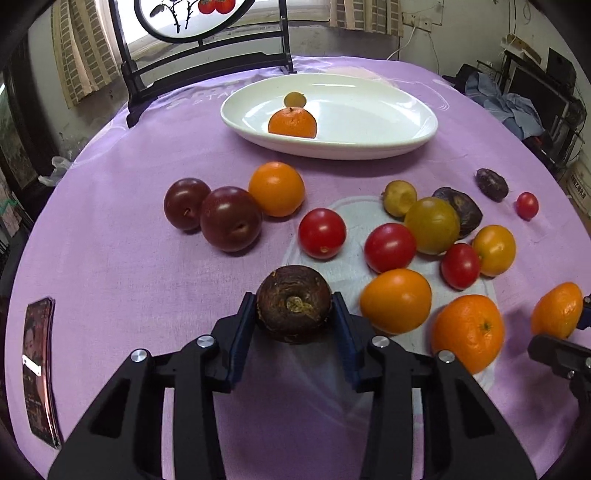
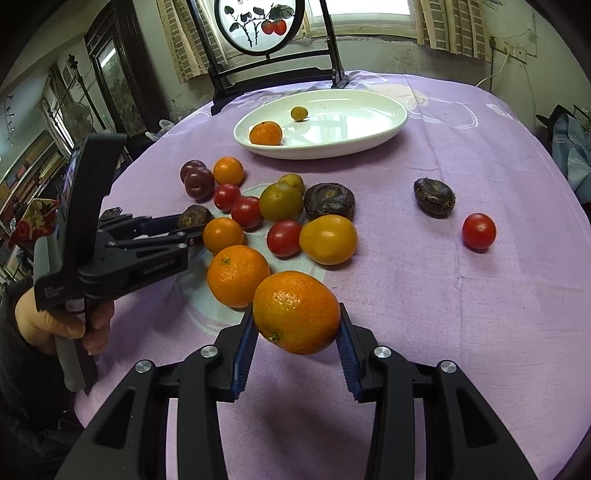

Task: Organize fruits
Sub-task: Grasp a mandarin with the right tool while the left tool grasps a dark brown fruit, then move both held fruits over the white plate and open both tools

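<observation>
My left gripper [image 1: 294, 306] is shut on a dark brown water chestnut [image 1: 294, 303] and holds it just above the purple cloth; it also shows in the right wrist view [image 2: 192, 221]. My right gripper [image 2: 296, 317] is shut on a mandarin orange [image 2: 296, 312], lifted above the cloth; that orange also shows in the left wrist view [image 1: 557, 309]. A white oval plate [image 1: 388, 122] at the back holds a mandarin [image 1: 292, 123] and a small green-yellow fruit [image 1: 294, 99]. Plums [image 1: 231, 218], red tomatoes [image 1: 322, 232], oranges [image 1: 468, 332] and more chestnuts [image 2: 434, 195] lie loose in the middle.
A dark wooden stand with a round painted panel [image 2: 258, 26] stands behind the plate. A phone [image 1: 38, 373] lies at the table's left edge. A lone red tomato [image 2: 478, 230] lies at the right. The table's round edge drops off on both sides.
</observation>
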### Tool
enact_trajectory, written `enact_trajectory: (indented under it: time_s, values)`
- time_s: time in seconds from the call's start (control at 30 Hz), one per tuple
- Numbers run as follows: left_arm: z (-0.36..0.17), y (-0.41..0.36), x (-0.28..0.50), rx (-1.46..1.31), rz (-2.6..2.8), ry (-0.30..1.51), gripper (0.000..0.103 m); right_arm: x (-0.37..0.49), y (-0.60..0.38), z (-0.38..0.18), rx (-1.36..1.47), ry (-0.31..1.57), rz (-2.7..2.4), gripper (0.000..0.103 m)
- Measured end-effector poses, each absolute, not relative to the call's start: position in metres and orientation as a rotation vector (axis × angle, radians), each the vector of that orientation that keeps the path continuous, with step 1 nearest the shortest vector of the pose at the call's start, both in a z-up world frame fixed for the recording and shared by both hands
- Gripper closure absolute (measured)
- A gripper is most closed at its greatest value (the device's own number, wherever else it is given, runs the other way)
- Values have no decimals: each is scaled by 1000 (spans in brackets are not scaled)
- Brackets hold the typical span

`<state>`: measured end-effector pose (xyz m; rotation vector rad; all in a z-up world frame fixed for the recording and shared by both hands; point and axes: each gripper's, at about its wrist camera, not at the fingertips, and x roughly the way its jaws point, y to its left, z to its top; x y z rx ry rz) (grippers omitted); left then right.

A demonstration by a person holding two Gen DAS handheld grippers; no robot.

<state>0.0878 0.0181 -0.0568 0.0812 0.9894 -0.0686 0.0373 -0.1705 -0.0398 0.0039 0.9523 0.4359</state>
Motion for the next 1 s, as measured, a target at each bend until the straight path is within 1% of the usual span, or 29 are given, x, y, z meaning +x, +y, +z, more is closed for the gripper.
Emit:
enact_trajectory:
  time_s: [0.13, 0.37, 0.57, 0.67, 0.77, 1.0]
  values:
    - [-47, 22, 74, 41, -101, 983, 63, 37, -174, -36, 7, 947, 433, 62]
    - [6, 21, 57, 5, -180, 872, 63, 39, -177, -3, 3, 860, 446, 62]
    - [41, 10, 88, 26, -189, 804, 63, 67, -168, 39, -32, 738, 440, 62]
    - [42, 6, 120, 28, -160, 810, 63, 96, -157, 44, -36, 724, 443, 62]
    - [30, 3, 158, 17, -143, 855, 63, 124, -148, 37, -55, 734, 413, 61]
    - [5, -9, 226, 26, -120, 923, 63, 194, -137, 0, -80, 829, 338, 61]
